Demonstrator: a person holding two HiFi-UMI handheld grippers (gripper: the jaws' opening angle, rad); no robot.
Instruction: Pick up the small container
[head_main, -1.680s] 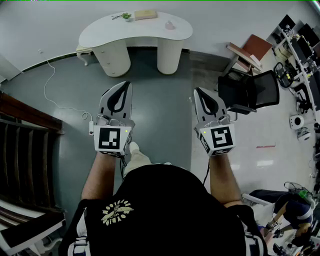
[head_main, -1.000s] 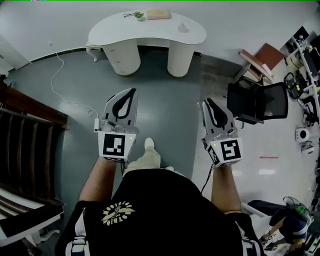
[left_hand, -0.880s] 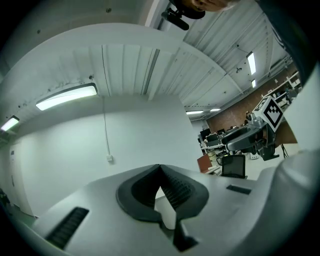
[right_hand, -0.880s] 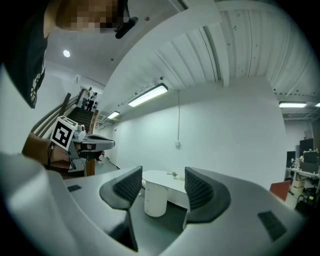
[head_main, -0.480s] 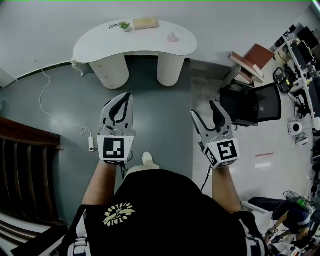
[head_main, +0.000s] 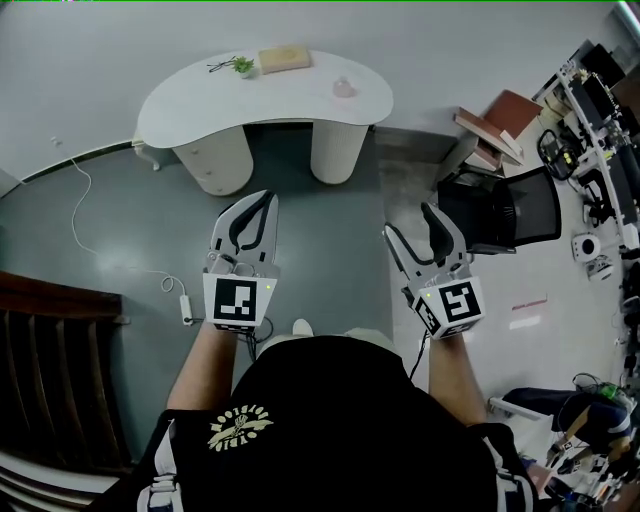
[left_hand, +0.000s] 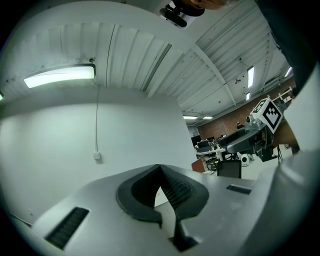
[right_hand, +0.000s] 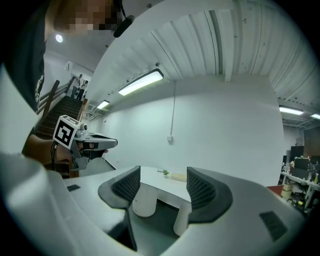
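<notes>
Facing worktop (head_main: 200, 100) at upper centre | left tongs (head_main: 262, 205) closed, empty | right tongs (head_main: 410, 222) just opened, nothing between (likely readied for the small container (head_main: 343, 88), well apart)

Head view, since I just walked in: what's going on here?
A person holds a hand-held gripper in each hand, facing a white table. The left hand-held gripper is shut and empty; the right hand-held gripper has just been opening, nothing between its jaws. The small pink container sits on the table, untouched.
</notes>
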